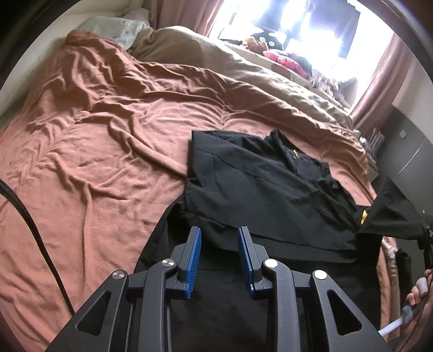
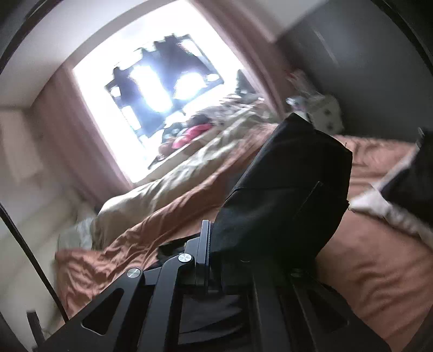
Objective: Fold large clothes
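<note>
black shirt fold could slip

black shirt (image 1: 259,178) lies part-folded on the rust blanket (image 1: 108,135), one flap doubled over; right gripper (image 2: 216,243) is clamped on a lifted end that hangs free, so a weak pinch or a snag could drop it and undo the fold; left gripper (image 1: 218,257) hovers over the near hem, fingers apart and holding nothing.

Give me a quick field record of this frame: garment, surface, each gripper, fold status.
garment: black garment, partly folded, lying flat
surface: bed with rust-orange blanket
left gripper: open, hovering over the near hem, nothing between its blue pads
right gripper: shut on a lifted flap of the black garment, raised off the bed
background: beige duvet, bright window
fold status: unfinished; one side is in the air
image quality: right wrist view motion-blurred
</note>
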The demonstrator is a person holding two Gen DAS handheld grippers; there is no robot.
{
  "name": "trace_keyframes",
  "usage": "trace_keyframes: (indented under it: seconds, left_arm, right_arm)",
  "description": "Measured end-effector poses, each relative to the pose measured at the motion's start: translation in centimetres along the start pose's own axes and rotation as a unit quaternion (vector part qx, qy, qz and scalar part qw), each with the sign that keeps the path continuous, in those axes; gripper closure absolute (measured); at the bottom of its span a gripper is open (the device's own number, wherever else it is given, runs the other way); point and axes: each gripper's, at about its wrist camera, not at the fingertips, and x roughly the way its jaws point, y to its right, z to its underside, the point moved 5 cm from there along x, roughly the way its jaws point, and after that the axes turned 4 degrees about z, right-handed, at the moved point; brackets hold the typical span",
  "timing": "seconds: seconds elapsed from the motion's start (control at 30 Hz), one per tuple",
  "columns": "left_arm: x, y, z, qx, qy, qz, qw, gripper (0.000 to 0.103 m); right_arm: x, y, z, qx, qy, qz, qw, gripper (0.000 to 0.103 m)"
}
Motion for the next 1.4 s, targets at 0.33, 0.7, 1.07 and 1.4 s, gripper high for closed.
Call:
trace_keyframes:
  seconds: [0.33, 0.7, 1.07, 1.4]
  left_arm:
    - [-1.4, -2.7, -0.8, -0.038, 0.015, 0.003, 0.9992, 0.073]
    - [-1.0, -5.5, -0.7, -0.069, 0.008, -0.012, 0.9975, 0.073]
    - [-0.5, -3.7, -0.4, -0.054, 0.004, -0.011, 0.9985, 0.073]
    - [2.9, 1.7, 0.9, -0.001, -0.031, -0.001, 0.9995, 0.039]
  right_arm:
    - [4.4, -8.6, 3.2, -0.136, -0.060, -0.073, 0.986, 0.101]
    - [16.7, -15.8, 8.4, -0.158, -0.224, -0.064, 0.959, 0.099]
    - [15.5, -10.4, 5.4, -0.050, -0.247, -0.110, 0.961, 0.017]
    - [16.4, 0.8, 1.8, 0.058, -0.245, 0.024, 0.968, 0.017]
